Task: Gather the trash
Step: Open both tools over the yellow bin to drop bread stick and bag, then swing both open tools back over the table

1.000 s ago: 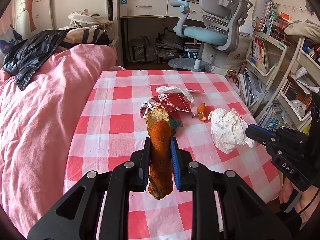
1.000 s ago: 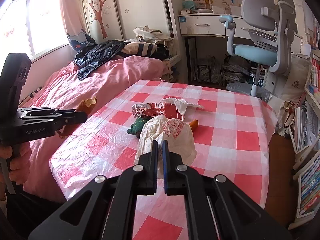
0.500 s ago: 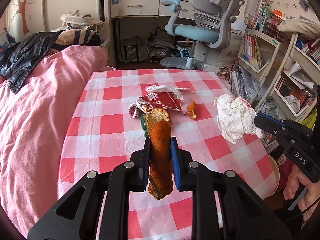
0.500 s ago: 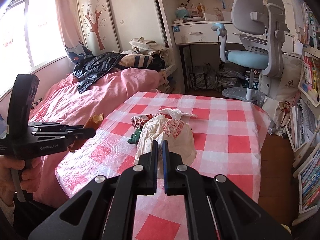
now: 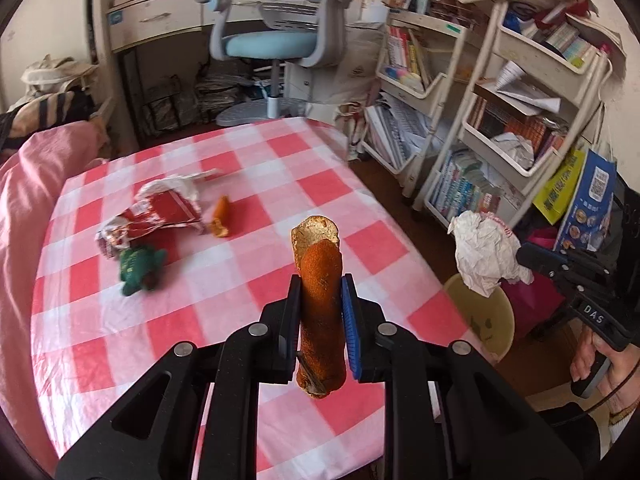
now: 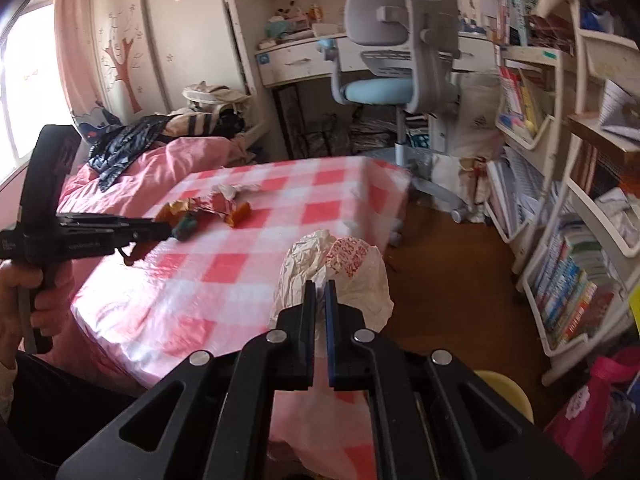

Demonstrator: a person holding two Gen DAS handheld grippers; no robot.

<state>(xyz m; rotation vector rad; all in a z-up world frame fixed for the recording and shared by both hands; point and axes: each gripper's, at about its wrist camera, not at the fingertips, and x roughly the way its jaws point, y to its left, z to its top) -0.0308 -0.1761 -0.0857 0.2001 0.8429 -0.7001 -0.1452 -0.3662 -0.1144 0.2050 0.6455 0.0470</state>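
My left gripper (image 5: 320, 284) is shut on a long curled orange peel (image 5: 318, 316), held upright above the red-checked table (image 5: 120, 340). From the right wrist view the left gripper (image 6: 160, 232) shows side-on over the table's left part. My right gripper (image 6: 320, 284) is shut on a crumpled white plastic bag (image 6: 348, 276) with red print. The bag (image 5: 486, 258) hangs off the right gripper (image 5: 524, 258), past the table's right edge and above a yellow round container (image 5: 486, 320). A red snack wrapper (image 5: 160, 212), a green wrapper (image 5: 138, 266) and a small peel piece (image 5: 220, 216) lie on the table.
White book carts (image 5: 500, 128) packed with books stand close on the right. A grey and blue desk chair (image 6: 392, 80) and a desk are beyond the table. A pink quilted bed (image 6: 132, 176) borders the left. A pink bag (image 6: 600, 400) sits on the brown floor.
Both grippers have swung to the right. The white bag went from over the table to beyond its right edge, above the yellow container. Both grips are unchanged.
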